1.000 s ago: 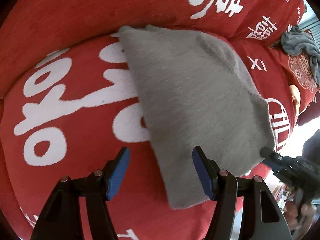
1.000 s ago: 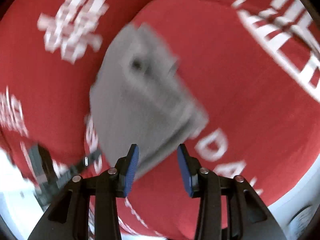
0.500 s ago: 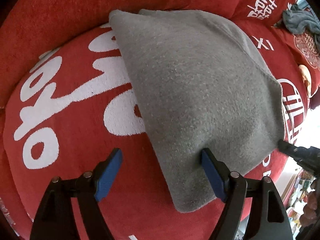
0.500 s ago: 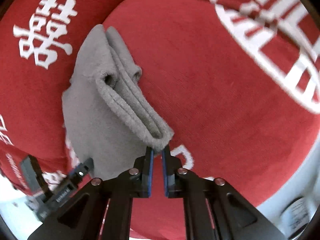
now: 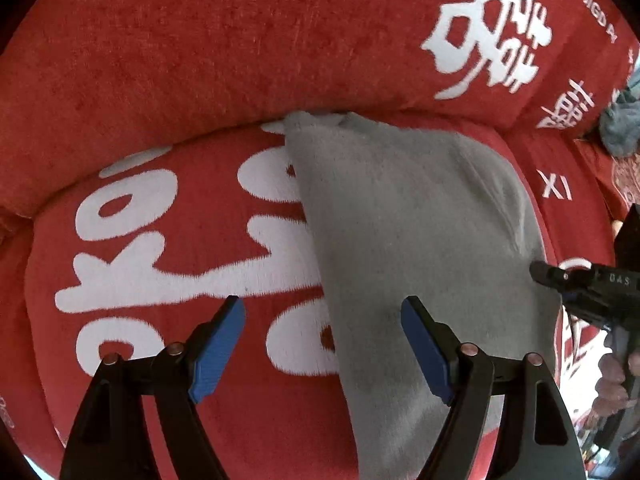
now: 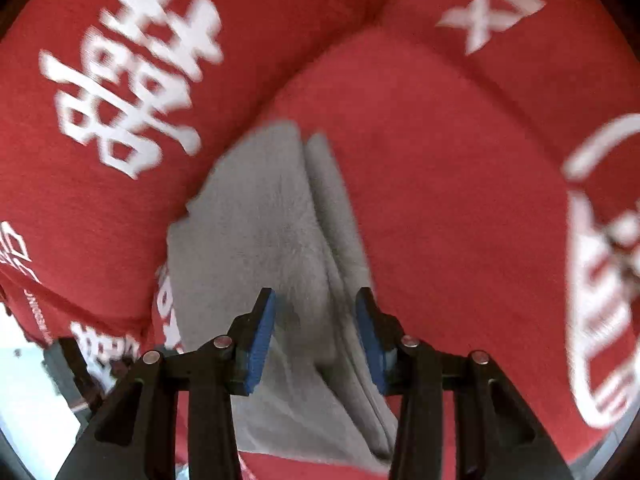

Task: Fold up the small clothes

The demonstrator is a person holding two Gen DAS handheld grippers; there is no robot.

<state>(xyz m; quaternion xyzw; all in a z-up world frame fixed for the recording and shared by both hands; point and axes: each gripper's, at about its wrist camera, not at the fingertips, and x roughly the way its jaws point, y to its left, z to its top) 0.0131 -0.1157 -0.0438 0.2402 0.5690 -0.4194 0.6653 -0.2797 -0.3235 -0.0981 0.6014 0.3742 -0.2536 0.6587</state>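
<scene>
A grey folded garment [image 5: 420, 240] lies flat on the red sofa seat [image 5: 160, 420], reaching back to the backrest. My left gripper [image 5: 324, 344] stands open above its left edge, blue pads wide apart and touching nothing. The right gripper's black tip [image 5: 560, 280] shows at the garment's right edge. In the right wrist view the garment [image 6: 272, 248] shows a stacked, layered fold along its right side. My right gripper [image 6: 316, 336] hovers over that fold with its jaws opening. The cloth lies under the gap and the pads do not press on it.
The red backrest [image 5: 240, 60] with white characters rises right behind the garment. A crumpled blue-grey cloth [image 5: 620, 132] lies far right on the sofa. A person's hand [image 5: 612, 380] holds the right gripper near the seat's front edge.
The right gripper, almost shut at the garment's folded corner half a second ago, has moved over the fold and parted its jaws. The left gripper spread wider and shifted left off the cloth.
</scene>
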